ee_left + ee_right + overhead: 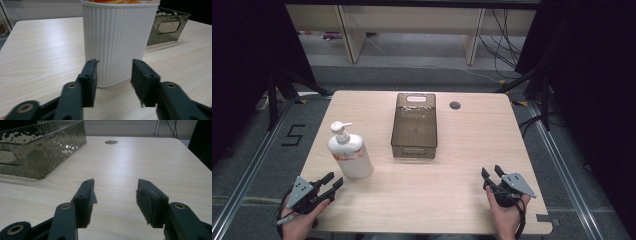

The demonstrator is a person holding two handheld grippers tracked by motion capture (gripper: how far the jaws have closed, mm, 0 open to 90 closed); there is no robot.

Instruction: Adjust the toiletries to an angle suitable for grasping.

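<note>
We see the left gripper (333,184) low at the table's (437,200) near left corner, held in a hand (299,222), jaws apart with nothing between them, aimed at the pump bottle (349,152). In the left gripper view the bottle's (117,42) ribbed white body stands upright just ahead of the jaw tips, apart from both pads (91,82); not gripped. The right gripper (492,172) sits at the near right corner in the other hand (507,215), well apart from the bottle; its jaws show a gap over bare wood in the right gripper view, nothing held. Farther back, mid-table, we see the smoky translucent bin (414,125), empty, long side running away from us, to the right of the bottle and not touching it. Beyond it, a small round grommet (455,105) near the far edge.
</note>
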